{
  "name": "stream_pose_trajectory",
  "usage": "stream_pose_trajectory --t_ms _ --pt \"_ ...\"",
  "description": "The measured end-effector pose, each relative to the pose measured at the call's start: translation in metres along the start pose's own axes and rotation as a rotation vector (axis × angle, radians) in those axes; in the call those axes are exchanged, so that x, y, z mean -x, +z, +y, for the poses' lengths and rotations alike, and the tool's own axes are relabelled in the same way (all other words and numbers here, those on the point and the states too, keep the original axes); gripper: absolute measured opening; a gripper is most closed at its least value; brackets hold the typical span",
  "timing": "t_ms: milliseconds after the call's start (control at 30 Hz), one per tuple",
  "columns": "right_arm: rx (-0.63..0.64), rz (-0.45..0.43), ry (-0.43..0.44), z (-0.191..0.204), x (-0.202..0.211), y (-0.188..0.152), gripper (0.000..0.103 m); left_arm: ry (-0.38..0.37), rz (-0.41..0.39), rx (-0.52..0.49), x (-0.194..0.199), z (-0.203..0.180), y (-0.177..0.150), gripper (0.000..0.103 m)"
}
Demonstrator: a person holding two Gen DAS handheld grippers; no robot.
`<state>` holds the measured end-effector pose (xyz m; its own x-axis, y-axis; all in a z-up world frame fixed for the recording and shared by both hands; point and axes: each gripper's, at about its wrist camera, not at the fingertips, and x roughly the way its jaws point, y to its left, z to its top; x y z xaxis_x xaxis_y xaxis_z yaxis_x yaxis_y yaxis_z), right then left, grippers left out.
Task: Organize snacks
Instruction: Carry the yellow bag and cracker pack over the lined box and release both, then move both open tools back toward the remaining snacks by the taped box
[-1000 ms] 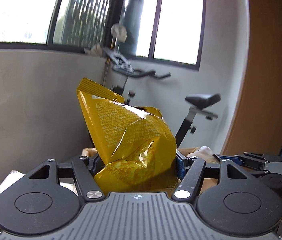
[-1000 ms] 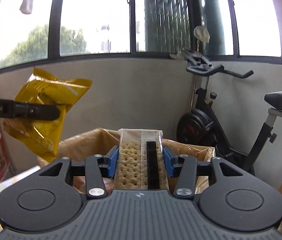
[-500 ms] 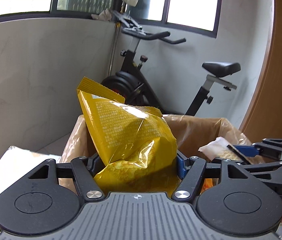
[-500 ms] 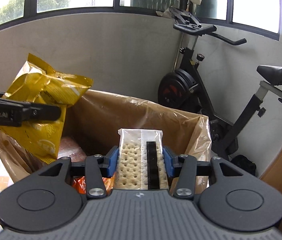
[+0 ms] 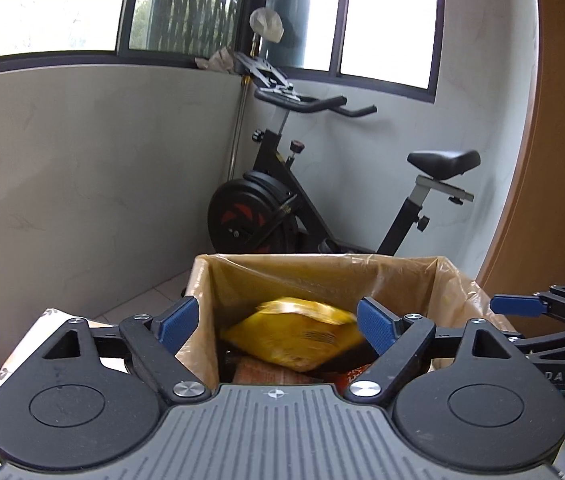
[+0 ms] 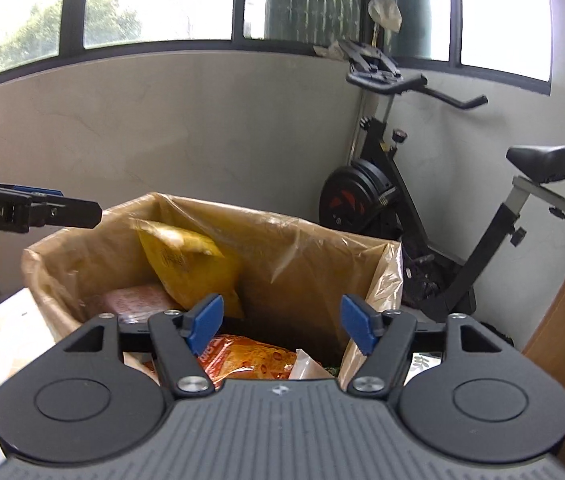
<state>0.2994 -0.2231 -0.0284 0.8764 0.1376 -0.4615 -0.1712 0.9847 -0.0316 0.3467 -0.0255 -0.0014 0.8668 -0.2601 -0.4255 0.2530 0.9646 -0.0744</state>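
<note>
- Snacks: the yellow chip bag (image 6: 188, 266) lies blurred inside the plastic-lined box (image 6: 314, 256), mid-frame, above an orange packet (image 6: 248, 358).
- The left hand-held gripper (image 5: 278, 322) and the right hand-held gripper (image 6: 280, 322) both stand with jaws apart and empty, over the box.
- Judged step: dropping snacks in.
- Next move likely calls for pulling both away to fetch more.

Glossy yellow foil bag (image 5: 294, 334); crinkled translucent plastic liner (image 6: 302, 256); matt grey wall (image 5: 82, 160).
</note>
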Motion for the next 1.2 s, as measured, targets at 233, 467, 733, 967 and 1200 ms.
stream_pose_trajectory --t_ms 233,467,733,967,1200 --pt "0.002 -0.074 0.031 0.002 0.043 -0.016 0.069 -0.004 -0.038 -0.003 0.039 -0.001 -0.021 0.088" --pt "0.036 -0.138 0.049 0.007 0.075 -0.042 0.069 0.021 -0.060 0.000 0.071 -0.011 -0.061 0.088" --pt "0.064 -0.130 0.066 0.015 0.083 -0.080 0.069 0.008 0.007 0.054 0.078 -0.020 -0.112 0.087" --pt "0.023 -0.071 0.072 0.014 0.078 -0.117 0.069 -0.026 0.126 0.048 0.056 -0.032 -0.145 0.086" --pt "0.015 0.019 0.040 0.008 0.064 -0.151 0.069 -0.036 0.171 0.041 0.033 -0.034 -0.156 0.086"
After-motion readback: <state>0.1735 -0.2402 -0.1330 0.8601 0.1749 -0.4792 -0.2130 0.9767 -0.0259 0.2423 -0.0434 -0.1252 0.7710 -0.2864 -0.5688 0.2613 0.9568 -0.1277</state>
